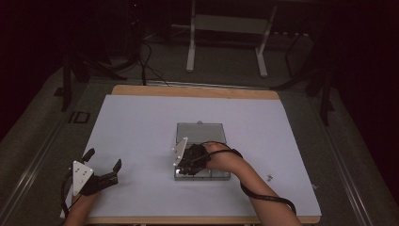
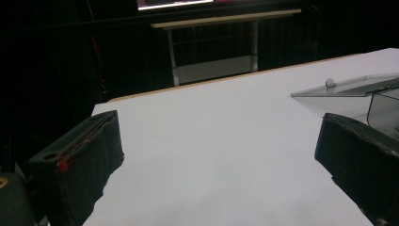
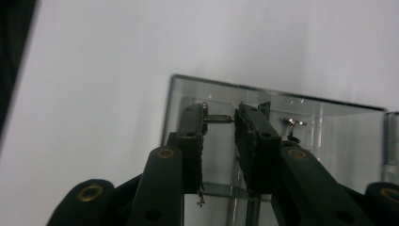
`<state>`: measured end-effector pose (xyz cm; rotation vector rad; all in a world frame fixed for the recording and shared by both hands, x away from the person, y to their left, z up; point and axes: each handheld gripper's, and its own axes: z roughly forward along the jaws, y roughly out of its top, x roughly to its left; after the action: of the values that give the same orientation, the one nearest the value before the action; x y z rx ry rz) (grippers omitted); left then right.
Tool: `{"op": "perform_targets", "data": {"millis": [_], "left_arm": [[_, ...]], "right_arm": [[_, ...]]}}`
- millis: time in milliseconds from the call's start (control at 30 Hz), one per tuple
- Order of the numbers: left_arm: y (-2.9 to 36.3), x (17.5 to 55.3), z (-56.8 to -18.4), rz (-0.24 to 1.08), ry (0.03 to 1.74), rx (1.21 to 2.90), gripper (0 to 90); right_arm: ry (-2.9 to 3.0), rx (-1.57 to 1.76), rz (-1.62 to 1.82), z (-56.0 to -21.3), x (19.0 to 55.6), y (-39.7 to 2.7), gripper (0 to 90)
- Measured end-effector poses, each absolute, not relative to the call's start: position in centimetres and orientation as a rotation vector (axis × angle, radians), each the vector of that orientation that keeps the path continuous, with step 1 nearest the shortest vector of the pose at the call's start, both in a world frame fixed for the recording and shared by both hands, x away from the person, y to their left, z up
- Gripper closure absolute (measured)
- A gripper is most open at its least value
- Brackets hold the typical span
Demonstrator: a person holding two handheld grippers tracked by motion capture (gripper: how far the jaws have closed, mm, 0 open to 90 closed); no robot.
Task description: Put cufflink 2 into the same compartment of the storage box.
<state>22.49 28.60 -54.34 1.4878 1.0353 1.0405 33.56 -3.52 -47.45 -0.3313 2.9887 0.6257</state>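
screw (image 3: 219,119): shiny metal | box (image 3: 329,136): clear glossy plastic | jaw pads: matt black, rough | table (image 1: 141,127): matt white, wood edge

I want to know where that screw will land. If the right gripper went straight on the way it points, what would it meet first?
Most likely the floor of the clear box's compartment below the right gripper, which clamps a small screw; depth is uncertain.

High view: overhead, facing forward-down, far | left gripper view: low, level across the table (image 2: 226,141) | right gripper view: close, looking down | shared: clear box (image 1: 201,132), also (image 2: 348,89), (image 3: 329,127)
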Motion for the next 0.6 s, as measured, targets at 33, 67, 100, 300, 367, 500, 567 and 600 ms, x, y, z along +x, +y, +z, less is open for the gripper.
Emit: {"op": "perform_targets", "data": {"millis": [33, 67, 100, 300, 367, 500, 567, 600], "left_arm": [[28.6, 22.5, -54.3, 1.040, 1.035, 1.488, 2.4], [28.6, 22.5, -54.3, 1.040, 1.035, 1.488, 2.4], [28.6, 22.5, -54.3, 1.040, 1.035, 1.488, 2.4], [28.6, 22.5, -54.3, 1.040, 1.035, 1.489, 2.4], [28.6, 22.5, -54.3, 1.040, 1.034, 1.489, 2.4], [28.6, 22.5, -54.3, 1.040, 1.033, 1.489, 2.4], [28.6, 22.5, -54.3, 1.040, 1.033, 1.490, 2.4], [28.6, 22.5, -54.3, 1.040, 1.033, 1.490, 2.4]], "right_arm": [[2.990, -0.323, 0.626, -47.9, 33.8, -3.4, 71.9], [3.005, -0.309, 0.629, -48.2, 33.9, -3.4, 71.9], [3.006, -0.306, 0.624, -48.6, 34.0, -3.4, 71.9], [3.019, -0.299, 0.605, -49.8, 34.3, -3.0, 71.8], [3.025, -0.302, 0.589, -49.9, 34.3, -2.9, 71.6], [3.035, -0.296, 0.573, -49.8, 34.2, -2.8, 67.2], [3.041, -0.282, 0.572, -49.5, 34.2, -2.8, 65.3], [3.037, -0.279, 0.577, -49.2, 34.2, -2.9, 65.1]]}}
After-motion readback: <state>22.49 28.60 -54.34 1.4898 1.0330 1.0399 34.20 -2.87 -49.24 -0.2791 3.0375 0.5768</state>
